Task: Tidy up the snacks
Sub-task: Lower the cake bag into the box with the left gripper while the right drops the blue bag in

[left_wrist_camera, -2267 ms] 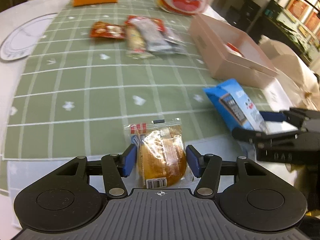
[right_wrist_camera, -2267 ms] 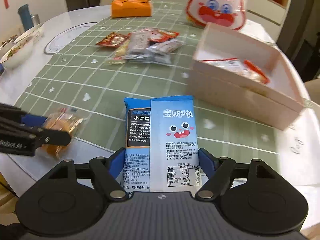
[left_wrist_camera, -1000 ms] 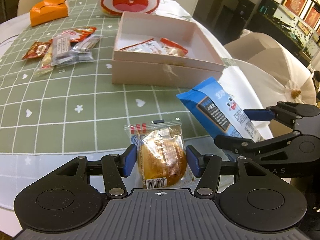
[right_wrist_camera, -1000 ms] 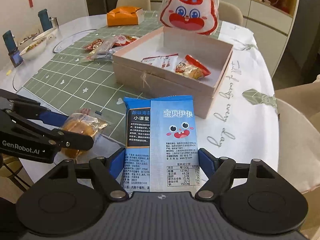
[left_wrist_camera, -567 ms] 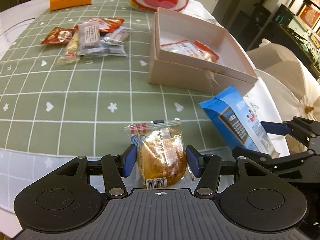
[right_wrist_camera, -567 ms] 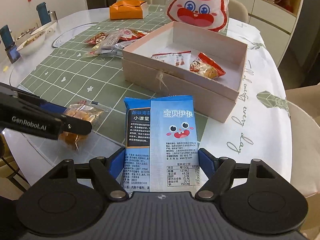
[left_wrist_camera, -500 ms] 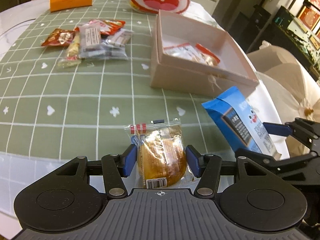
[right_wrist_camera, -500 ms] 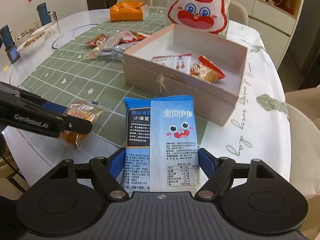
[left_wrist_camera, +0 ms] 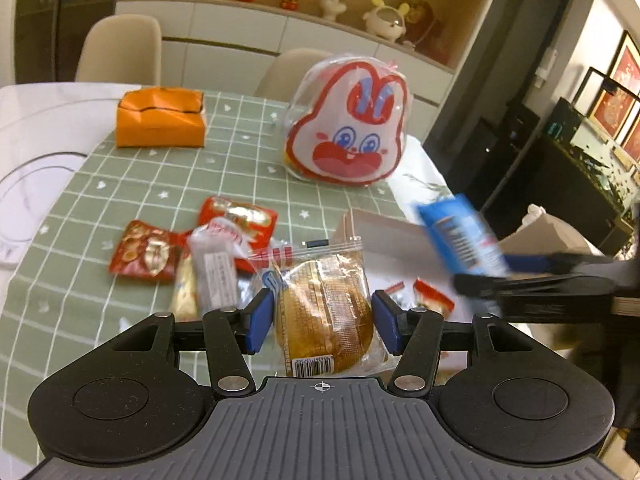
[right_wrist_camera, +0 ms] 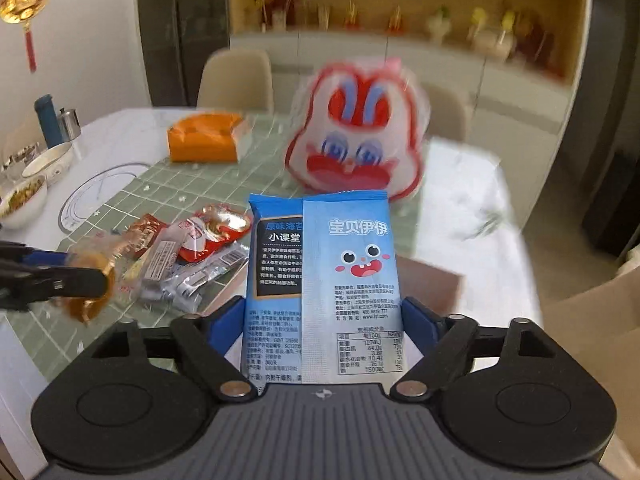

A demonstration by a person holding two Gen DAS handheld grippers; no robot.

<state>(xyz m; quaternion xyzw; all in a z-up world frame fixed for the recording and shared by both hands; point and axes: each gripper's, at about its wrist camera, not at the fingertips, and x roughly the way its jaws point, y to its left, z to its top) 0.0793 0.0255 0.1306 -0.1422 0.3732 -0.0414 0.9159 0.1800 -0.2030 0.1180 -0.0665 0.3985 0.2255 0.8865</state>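
My left gripper [left_wrist_camera: 322, 316] is shut on a golden cake in a clear wrapper [left_wrist_camera: 324, 280], held over the near left corner of the pink box [left_wrist_camera: 384, 232]. A red snack [left_wrist_camera: 432, 300] lies inside the box. My right gripper [right_wrist_camera: 322, 316] grips an upright blue snack packet [right_wrist_camera: 320, 272] above the box [right_wrist_camera: 428, 284]. Its jaws are opening, with the packet between the pads and touching them. In the left wrist view that gripper [left_wrist_camera: 484, 270] and the packet [left_wrist_camera: 460, 236] show blurred at the right. In the right wrist view the left gripper [right_wrist_camera: 88, 270] and cake [right_wrist_camera: 92, 304] show at the left.
A pile of loose snack packets [left_wrist_camera: 208, 256] lies on the green checked cloth left of the box. Behind stand a rabbit-face bag [left_wrist_camera: 348, 128] and an orange box [left_wrist_camera: 160, 122]. Bowls [right_wrist_camera: 24, 200] sit at the table's far left. Chairs ring the far side.
Both grippers have travelled forward and up with their packets, from before the box's front wall to over the box. The snack pile and rabbit bag now look much nearer.
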